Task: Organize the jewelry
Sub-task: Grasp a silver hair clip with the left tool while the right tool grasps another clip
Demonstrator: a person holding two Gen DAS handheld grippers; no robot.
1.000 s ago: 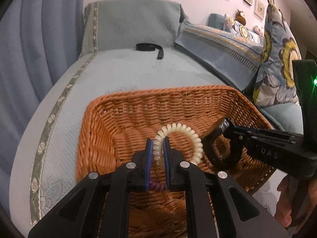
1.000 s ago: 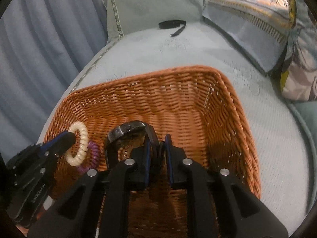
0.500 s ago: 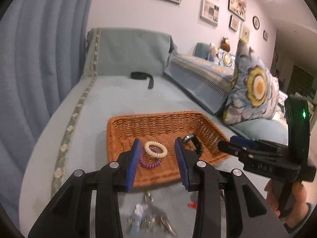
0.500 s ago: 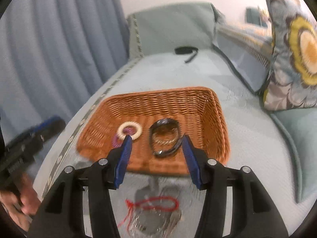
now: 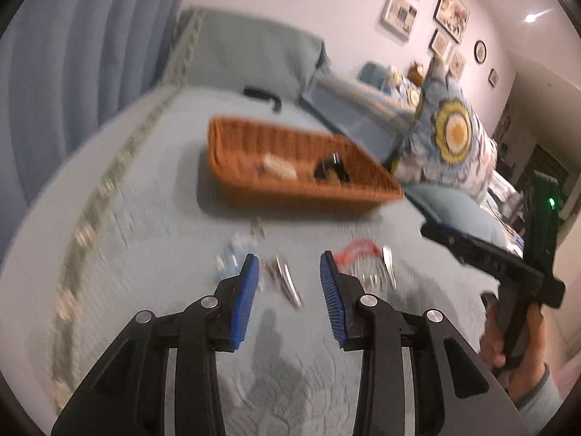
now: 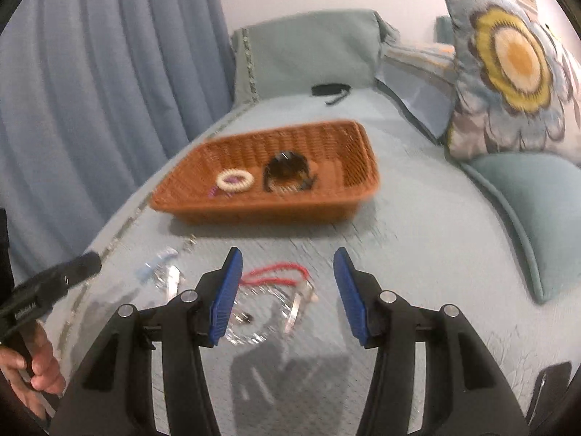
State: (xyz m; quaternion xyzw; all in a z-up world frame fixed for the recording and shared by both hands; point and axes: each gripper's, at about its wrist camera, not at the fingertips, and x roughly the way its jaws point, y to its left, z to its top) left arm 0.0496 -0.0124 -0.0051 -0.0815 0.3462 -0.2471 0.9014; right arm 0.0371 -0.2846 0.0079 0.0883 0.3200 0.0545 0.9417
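Only the right wrist view is showing the cream coil bracelet (image 6: 235,180) and black watch (image 6: 288,173) sharply, lying in the wicker basket (image 6: 254,210) well ahead of both grippers. The left gripper (image 5: 289,272) is standing apart, empty. The right gripper (image 6: 288,267) is closing on nothing, hovering over blurred silver jewelry with a red cord (image 6: 276,272).

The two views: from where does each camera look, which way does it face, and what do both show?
Left wrist: sits on the left tool, looks forward and down over the bed at the wicker basket; its blue fingers stand apart, and the right tool with its hand shows.
Right wrist: sits on the right tool, faces the same basket; the left tool and hand show.
Shared: basket, cream coil band, red cord, flowered cushion.
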